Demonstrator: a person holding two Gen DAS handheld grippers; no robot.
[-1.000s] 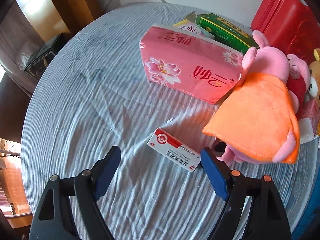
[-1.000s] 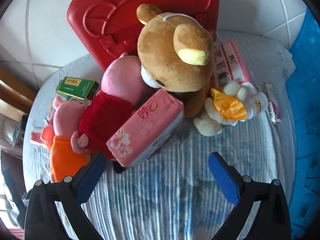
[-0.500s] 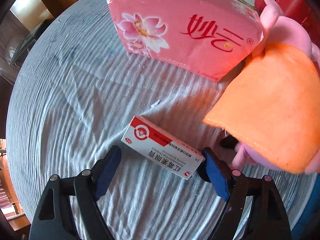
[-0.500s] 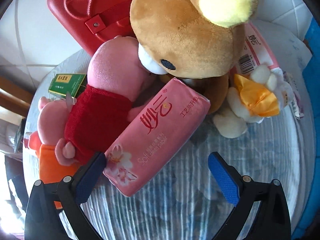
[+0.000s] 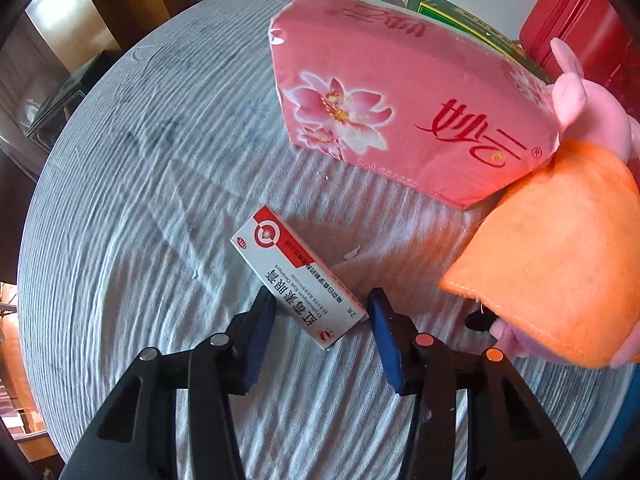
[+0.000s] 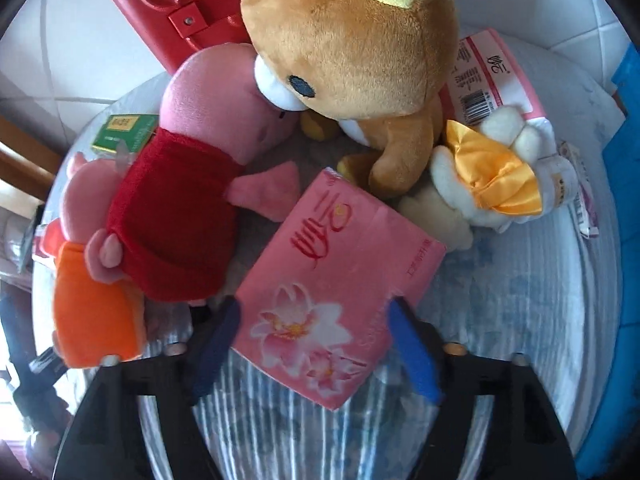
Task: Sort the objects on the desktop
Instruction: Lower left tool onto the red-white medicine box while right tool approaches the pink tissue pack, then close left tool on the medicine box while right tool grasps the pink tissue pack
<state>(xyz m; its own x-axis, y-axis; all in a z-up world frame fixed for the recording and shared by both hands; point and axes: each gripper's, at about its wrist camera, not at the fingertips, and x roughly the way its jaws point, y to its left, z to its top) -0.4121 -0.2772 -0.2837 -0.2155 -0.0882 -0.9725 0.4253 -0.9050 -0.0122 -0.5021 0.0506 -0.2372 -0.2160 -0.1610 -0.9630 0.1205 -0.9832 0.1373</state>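
In the left wrist view my left gripper (image 5: 320,312) is shut on a small white and red medicine box (image 5: 296,276), which is tilted up off the striped tablecloth (image 5: 140,200). A pink tissue pack (image 5: 404,120) lies just beyond it, against a pink pig plush in an orange dress (image 5: 560,256). In the right wrist view my right gripper (image 6: 316,324) is shut on another pink tissue pack (image 6: 340,280), lifted and tilted in front of the plush toys.
A pig plush in a red dress (image 6: 180,200), a brown bear plush (image 6: 360,40) and a white plush with a yellow bow (image 6: 492,176) crowd the back. A red case (image 6: 168,8), a green box (image 6: 124,132) and a third tissue pack (image 6: 488,72) stand behind.
Both grippers moved forward and closed. The left one took the medicine box and tilted it up. The right one took the tissue pack and pulled it from under the bear.
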